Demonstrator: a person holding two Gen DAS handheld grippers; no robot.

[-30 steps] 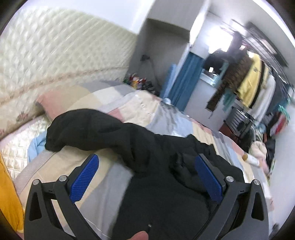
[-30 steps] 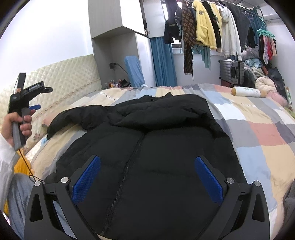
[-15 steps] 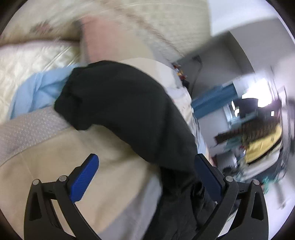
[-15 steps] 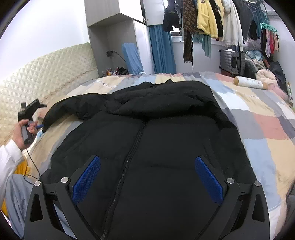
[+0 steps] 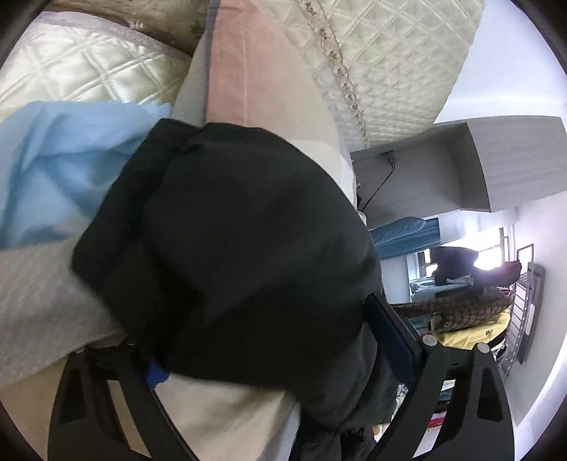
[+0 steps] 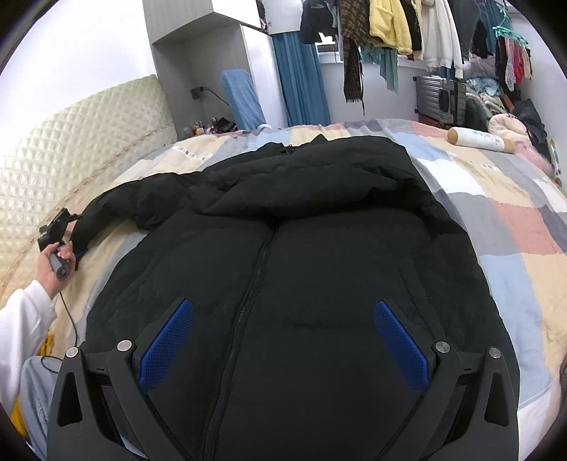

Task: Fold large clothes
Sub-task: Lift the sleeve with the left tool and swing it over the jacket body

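Black puffer jacket (image 6: 319,269) spread front-up on the patchwork bed (image 6: 514,227), zipper closed down the middle.
Left sleeve (image 5: 230,248) stretches out toward the quilted headboard (image 6: 71,149); its cuff end lies between the fingers of the left claw (image 5: 269,340). Left claw: fingers are spread wide around the sleeve, right blue pad beside the cloth, left pad mostly hidden under it; whether it grips cannot be told. A light blue cloth (image 5: 60,170) and a pink-and-grey pillow (image 5: 255,81) lie just behind the cuff. Right claw (image 6: 283,340): released, blue pads well apart, hovering over the jacket's lower front, holding nothing. A white cylindrical bottle (image 6: 478,140) lies on the bed's far right. Clothes hang on a rack (image 6: 407,28) beyond the bed.
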